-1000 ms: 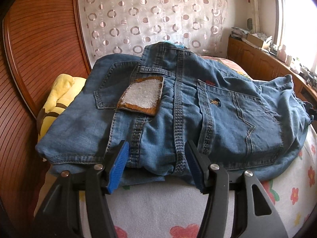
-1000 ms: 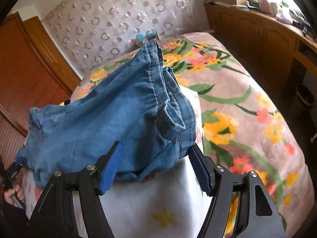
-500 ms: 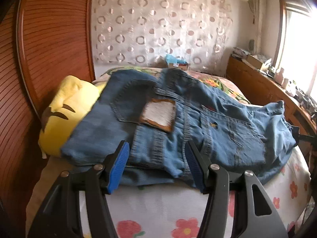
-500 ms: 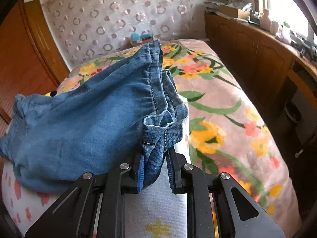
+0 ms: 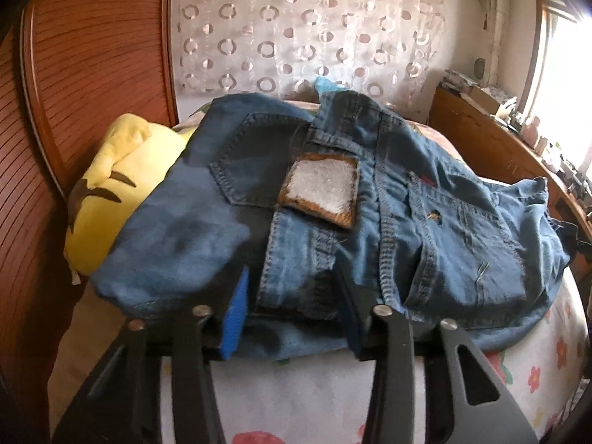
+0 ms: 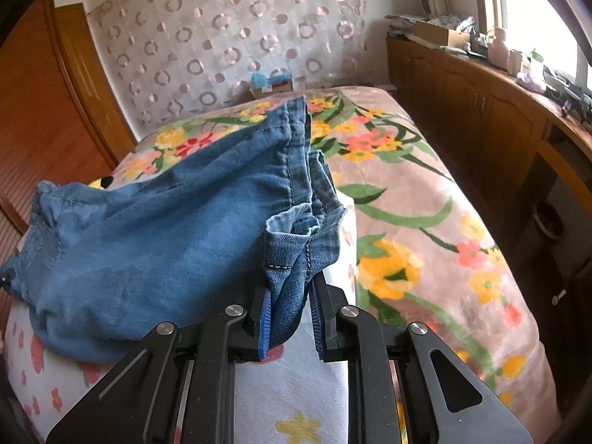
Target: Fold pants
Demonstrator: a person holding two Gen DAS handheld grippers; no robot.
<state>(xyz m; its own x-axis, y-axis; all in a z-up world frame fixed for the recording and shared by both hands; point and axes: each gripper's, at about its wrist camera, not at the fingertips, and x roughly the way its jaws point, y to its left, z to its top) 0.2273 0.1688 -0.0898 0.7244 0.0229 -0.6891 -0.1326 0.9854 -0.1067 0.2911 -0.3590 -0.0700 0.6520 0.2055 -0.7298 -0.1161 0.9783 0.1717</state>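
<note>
Plainly, the pants [image 5: 370,229] are soft, faded blue denim with heavy double stitching, lying in a rumpled heap across the near end of the bed [image 6: 425,229]. In the left wrist view their back side faces up: two stitched patch pockets, a belt loop, and a rectangular brown-edged label [image 5: 320,194] whose pale middle looks rough and worn. One pocket has a small frayed hole. A plush yellow pillow [image 5: 122,185] with dark curved markings sits beside the denim, partly under it, against a ribbed reddish wooden headboard [image 5: 85,74].

Beneath the pants lies a white cloth [image 6: 296,399] printed with small flowers, and beyond it a fuzzy pinkish blanket with large yellow and red blossoms and green stems. A sheer curtain [image 6: 222,37] patterned with rings hangs at the far wall.

Both tools point forward and downward at the fabric. The left gripper [image 5: 292,318] has its jaws around the near edge of the waist area; they have just been closing, with denim between the blue pads, though whether they press on it I cannot tell. The right gripper [image 6: 290,318] has its jaws narrow, pinching a thick folded hem corner of the pants, which bunches upward between the ridged blue pads [image 6: 265,318].
</note>
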